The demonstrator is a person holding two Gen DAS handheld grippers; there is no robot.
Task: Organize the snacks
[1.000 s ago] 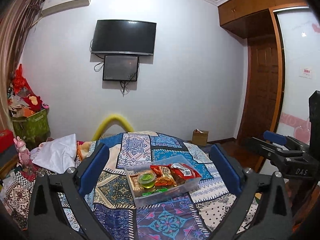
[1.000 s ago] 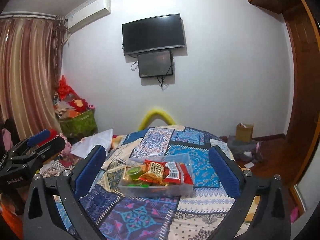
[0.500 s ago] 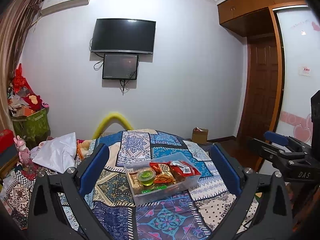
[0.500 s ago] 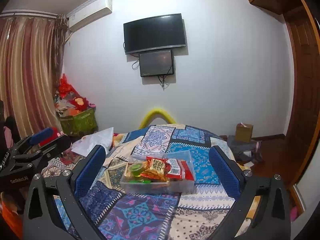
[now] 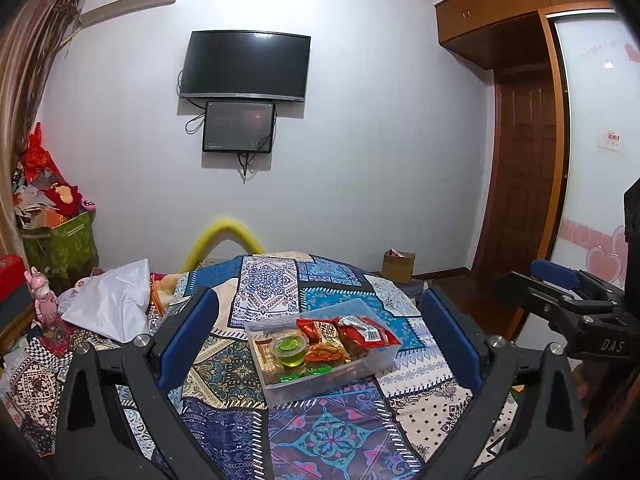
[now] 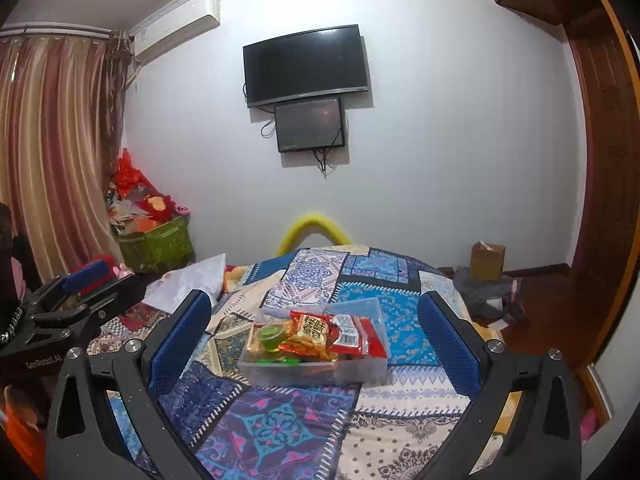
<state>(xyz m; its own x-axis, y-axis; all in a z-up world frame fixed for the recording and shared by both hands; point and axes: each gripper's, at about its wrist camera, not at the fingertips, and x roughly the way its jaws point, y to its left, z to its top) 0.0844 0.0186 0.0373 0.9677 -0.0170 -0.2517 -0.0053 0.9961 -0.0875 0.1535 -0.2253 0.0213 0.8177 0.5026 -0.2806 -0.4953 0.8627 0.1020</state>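
A clear plastic box (image 5: pixel 362 376) sits on the patchwork bedspread (image 5: pixel 328 436) and also shows in the right wrist view (image 6: pixel 316 370). It holds red snack packets (image 5: pixel 366 330), an orange snack packet (image 6: pixel 308 330), a green jelly cup (image 5: pixel 289 347) and other small snacks. My left gripper (image 5: pixel 320 328) is open and empty, held back from and above the box. My right gripper (image 6: pixel 316 328) is open and empty too, at a similar distance. Each gripper appears at the edge of the other's view.
A white cloth (image 5: pixel 112 304) lies on the bed's left side. A green basket (image 6: pixel 154 244) of clutter stands by the curtain. A cardboard box (image 6: pixel 486 260) sits on the floor at right. A yellow foam arch (image 5: pixel 222 238) rises behind the bed.
Both grippers have drifted slightly; the box has shifted a little in both views. Nothing was grasped or released.
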